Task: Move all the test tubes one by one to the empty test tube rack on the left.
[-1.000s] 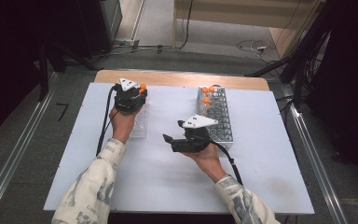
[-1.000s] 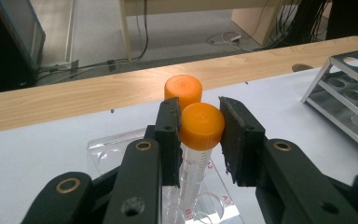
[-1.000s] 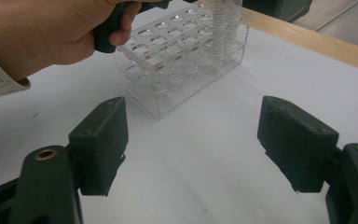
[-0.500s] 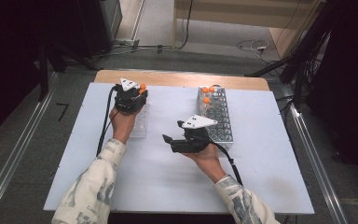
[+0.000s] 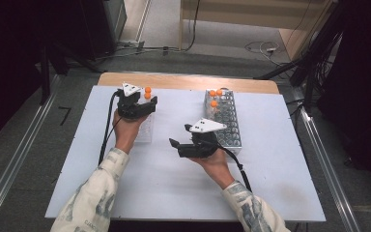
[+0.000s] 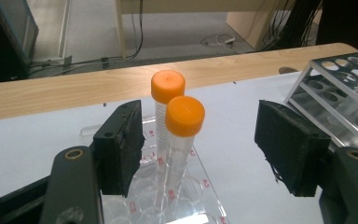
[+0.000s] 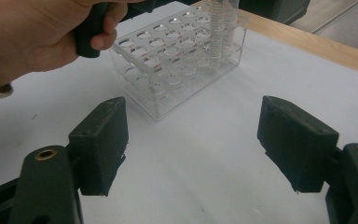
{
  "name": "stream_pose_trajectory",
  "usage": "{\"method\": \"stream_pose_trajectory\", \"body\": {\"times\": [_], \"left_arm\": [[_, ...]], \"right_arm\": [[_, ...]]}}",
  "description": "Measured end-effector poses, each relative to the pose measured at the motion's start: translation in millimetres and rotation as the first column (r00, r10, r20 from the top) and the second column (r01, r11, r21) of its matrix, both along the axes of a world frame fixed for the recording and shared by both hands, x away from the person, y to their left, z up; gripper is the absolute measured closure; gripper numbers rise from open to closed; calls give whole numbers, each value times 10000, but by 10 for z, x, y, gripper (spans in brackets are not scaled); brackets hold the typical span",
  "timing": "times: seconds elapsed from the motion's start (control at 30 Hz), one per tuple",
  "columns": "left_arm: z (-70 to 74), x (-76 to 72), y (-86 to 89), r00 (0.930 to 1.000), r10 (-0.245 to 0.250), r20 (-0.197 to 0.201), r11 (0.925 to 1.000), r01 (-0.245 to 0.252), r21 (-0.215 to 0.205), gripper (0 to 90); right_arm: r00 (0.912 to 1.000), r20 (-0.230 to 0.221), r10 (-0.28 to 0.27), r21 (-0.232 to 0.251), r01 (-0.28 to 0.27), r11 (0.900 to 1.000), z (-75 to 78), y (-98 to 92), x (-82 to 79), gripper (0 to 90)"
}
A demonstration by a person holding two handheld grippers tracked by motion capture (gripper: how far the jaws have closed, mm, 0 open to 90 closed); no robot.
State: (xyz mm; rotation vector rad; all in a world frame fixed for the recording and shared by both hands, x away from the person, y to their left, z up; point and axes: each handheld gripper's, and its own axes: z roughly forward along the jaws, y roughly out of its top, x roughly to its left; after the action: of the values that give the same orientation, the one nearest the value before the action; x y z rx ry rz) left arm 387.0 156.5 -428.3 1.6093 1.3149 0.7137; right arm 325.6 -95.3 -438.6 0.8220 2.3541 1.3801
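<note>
right gripper (image 5: 174,143): nearest the person, held low over the bare middle of the white table (image 5: 164,193). Jaws spread wide with nothing between them, just tabletop in its own view. It points left across the table toward the clear rack.

left gripper (image 5: 150,98): farther back, at the far end of the clear rack. Jaws have just been opening and now stand well apart. The two tubes sit between the pads, but neither pad presses on them; there's a gap on both sides in the left gripper view.

near tube (image 6: 182,135): clear plastic with an orange screw cap and faint printed markings down the side. It stands in a hole of the clear rack with its long axis close to vertical, cap up, leaning a touch to the right in the left gripper view.

far tube (image 6: 166,100): same look, orange cap, just behind the near one and about touching it. Upright too, cap up.

clear rack (image 7: 168,79): see-through acrylic block with rows of round holes and red labels, lying left of centre on the table, long side running near to far. Tubes are in its far end.

metal rack (image 5: 224,121): to the right, well apart from the clear one, with three more orange-capped tubes (image 5: 215,96) at its far end.

table edge: a wood strip (image 5: 183,82) runs along the back.
</note>
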Motion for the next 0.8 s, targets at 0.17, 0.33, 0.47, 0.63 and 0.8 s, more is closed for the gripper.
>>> {"method": "stream_pose_trajectory", "body": {"times": [0.17, 0.33, 0.47, 0.63, 0.8], "left_arm": [[-68, -200, 78, 10000, 55, 57, 9996, -54, -290, 287], [-94, -392, 114, 9999, 44, 138, 9994, -39, -336, 253], [-141, -531, 130, 9998, -153, 91, 9994, 156, -297, 247], [-206, -642, 165, 9996, -270, -92, 9996, 270, -29, 232], [-207, -713, 163, 9990, -439, -35, 9990, 439, -57, 232]], "right_arm": [[10000, 22, -63, 21, 63, 10000, 7, -13, 5, 230], [9999, 70, -151, 70, 150, 9999, 22, -38, 19, 230], [9993, 70, -357, 159, 356, 9992, 42, -99, 52, 230], [9965, 101, -834, 331, 830, 9960, 107, -229, 108, 230], [9901, 402, -1341, 417, 1325, 9903, 187, -355, 145, 231]]}}
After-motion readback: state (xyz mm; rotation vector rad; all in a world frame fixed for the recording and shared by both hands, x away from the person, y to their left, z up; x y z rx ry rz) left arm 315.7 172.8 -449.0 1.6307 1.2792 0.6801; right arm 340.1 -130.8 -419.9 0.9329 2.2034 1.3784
